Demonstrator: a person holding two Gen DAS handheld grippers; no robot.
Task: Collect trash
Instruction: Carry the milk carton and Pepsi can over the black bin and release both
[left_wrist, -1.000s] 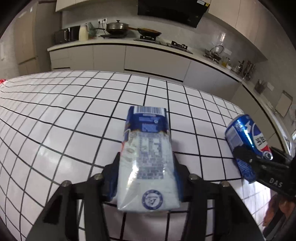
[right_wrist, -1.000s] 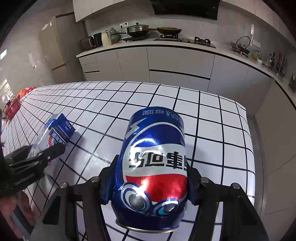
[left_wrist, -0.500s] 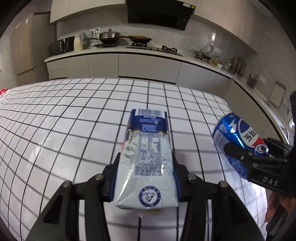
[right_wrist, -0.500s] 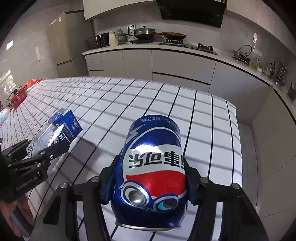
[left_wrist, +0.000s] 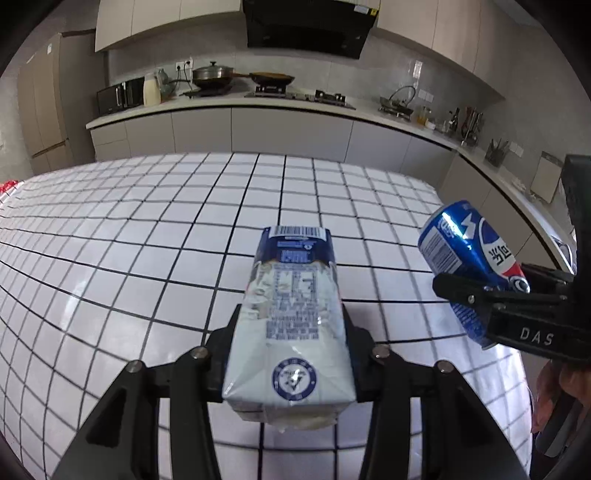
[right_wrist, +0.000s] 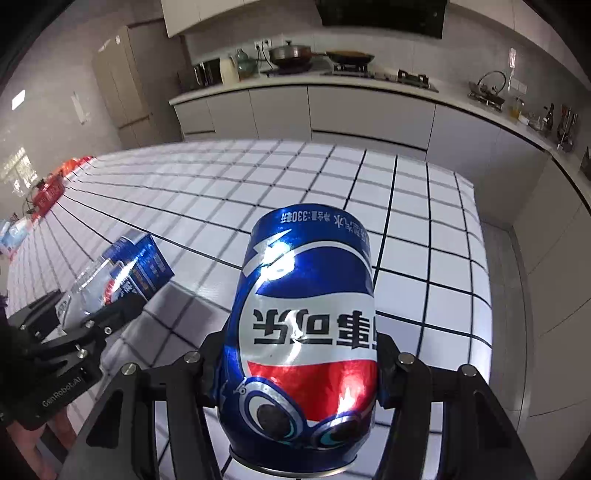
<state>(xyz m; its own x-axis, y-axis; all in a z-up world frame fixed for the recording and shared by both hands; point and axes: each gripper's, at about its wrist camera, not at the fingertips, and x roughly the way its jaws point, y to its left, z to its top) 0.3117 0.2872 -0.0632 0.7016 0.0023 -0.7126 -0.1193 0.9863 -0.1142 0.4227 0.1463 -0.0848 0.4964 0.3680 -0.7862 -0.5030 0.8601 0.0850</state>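
My left gripper is shut on a blue and white milk carton and holds it lengthwise above the white tiled table. My right gripper is shut on a dented blue Pepsi can, also held above the table. In the left wrist view the can and right gripper are at the right edge. In the right wrist view the carton and left gripper are at the lower left.
The table's far edge and right edge border grey floor. A kitchen counter with pots, a stove and a sink runs along the back wall. Red packages lie at the table's far left.
Both grippers have risen with their loads; the table looks farther below and more of the kitchen shows. The grips have not changed.
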